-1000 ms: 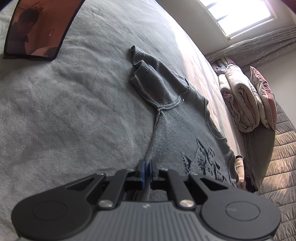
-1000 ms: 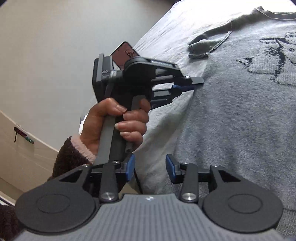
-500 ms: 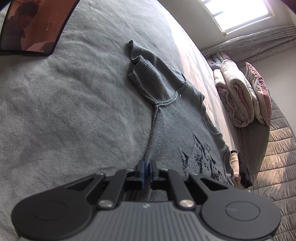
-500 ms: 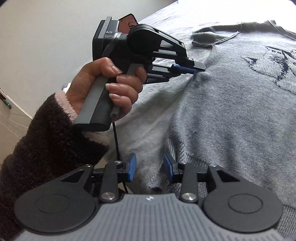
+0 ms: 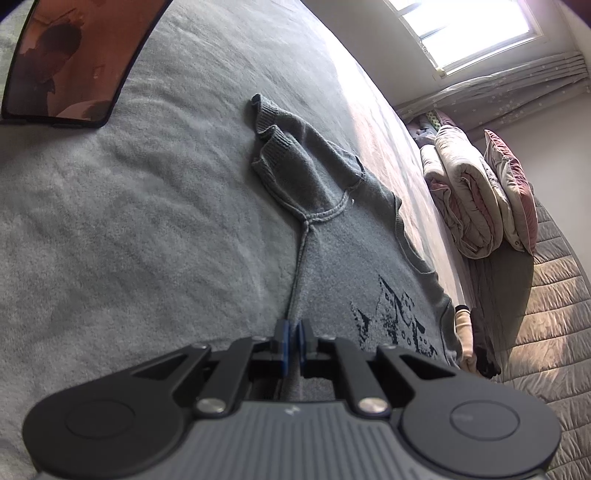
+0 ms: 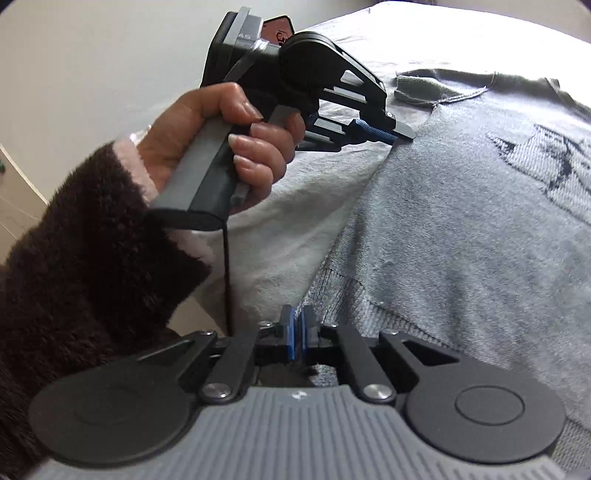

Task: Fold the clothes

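Observation:
A grey sweater (image 5: 343, 251) with a dark print lies flat on the grey bedspread (image 5: 129, 221), one sleeve bunched at the far end. My left gripper (image 5: 292, 341) is shut on the sweater's side seam. In the right wrist view the same sweater (image 6: 461, 229) fills the right side, and my right gripper (image 6: 297, 332) is shut on its ribbed hem corner. The left gripper (image 6: 391, 134), held by a hand (image 6: 229, 147) in a dark fuzzy sleeve, pinches the side edge further up.
A curved mirror or screen (image 5: 70, 59) lies on the bed at the upper left. Rolled duvets and pillows (image 5: 476, 199) are stacked at the right beside a quilted surface (image 5: 546, 332). A window (image 5: 469, 29) lights the far end.
My right gripper dropped toward the hem corner and went from open to shut on it. The left gripper kept its grip on the side seam and barely shifted.

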The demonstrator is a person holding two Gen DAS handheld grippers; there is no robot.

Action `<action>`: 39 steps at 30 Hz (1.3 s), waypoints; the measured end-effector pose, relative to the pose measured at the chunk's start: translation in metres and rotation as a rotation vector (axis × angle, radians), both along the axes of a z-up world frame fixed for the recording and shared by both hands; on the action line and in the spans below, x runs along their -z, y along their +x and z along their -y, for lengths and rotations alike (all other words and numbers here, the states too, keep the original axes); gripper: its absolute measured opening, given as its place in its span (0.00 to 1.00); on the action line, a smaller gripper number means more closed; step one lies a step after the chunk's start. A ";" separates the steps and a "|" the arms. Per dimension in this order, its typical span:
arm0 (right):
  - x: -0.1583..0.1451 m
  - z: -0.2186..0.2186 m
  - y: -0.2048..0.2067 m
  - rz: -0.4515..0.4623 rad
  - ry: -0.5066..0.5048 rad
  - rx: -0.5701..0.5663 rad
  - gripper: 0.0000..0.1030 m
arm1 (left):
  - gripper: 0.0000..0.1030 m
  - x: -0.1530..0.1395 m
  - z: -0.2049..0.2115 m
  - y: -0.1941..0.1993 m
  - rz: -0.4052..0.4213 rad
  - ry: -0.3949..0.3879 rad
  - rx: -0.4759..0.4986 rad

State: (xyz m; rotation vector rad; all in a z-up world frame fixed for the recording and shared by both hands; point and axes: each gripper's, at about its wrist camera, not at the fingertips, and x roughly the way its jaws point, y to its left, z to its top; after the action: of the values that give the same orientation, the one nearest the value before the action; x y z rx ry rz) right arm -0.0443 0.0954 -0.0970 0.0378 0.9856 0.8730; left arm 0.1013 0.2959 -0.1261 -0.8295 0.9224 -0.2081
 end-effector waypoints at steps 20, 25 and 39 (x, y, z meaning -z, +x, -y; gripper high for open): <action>-0.003 0.066 0.021 -0.112 0.127 0.090 0.39 | 0.03 -0.022 0.011 -0.012 0.079 0.173 0.030; -0.017 0.139 0.018 -0.075 0.133 0.230 0.41 | 0.13 -0.039 0.053 -0.021 0.117 0.242 0.138; -0.015 0.339 -0.028 -0.080 0.205 0.736 0.41 | 0.19 -0.045 0.213 -0.070 0.137 0.320 0.493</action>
State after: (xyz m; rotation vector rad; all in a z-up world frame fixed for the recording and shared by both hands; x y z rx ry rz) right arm -0.0718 -0.2434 -0.0823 0.5788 0.8576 0.2877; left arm 0.0310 0.0826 -0.0810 -0.2782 0.9874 -0.5228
